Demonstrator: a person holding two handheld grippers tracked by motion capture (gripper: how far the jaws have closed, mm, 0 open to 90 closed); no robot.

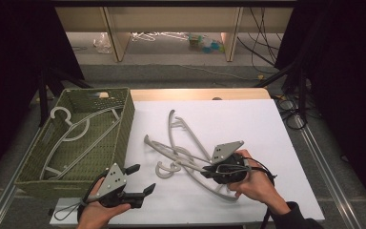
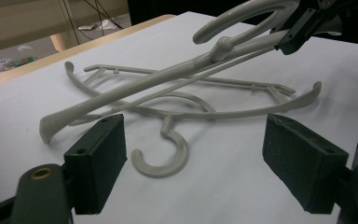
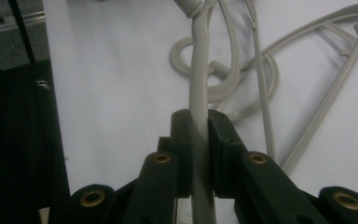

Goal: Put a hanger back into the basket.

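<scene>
At the left edge of the desk (image 1: 267, 119) stands a green woven basket (image 1: 124, 126) with one grey hanger (image 1: 71, 131) already lying inside. Just right of it, the left gripper (image 1: 140, 179) hovers near the desk's front with its jaws spread wide and nothing between them. Further right, a tangle of hangers (image 1: 181, 148) lies on the white cover, and the right gripper (image 3: 198, 135) is clamped on the arm of the top hanger (image 2: 168, 77), which is tilted up off the others. The hanger looks light, stiff and smooth, so it may swing or slip; a hold nearer the neck would likely steady it.
</scene>
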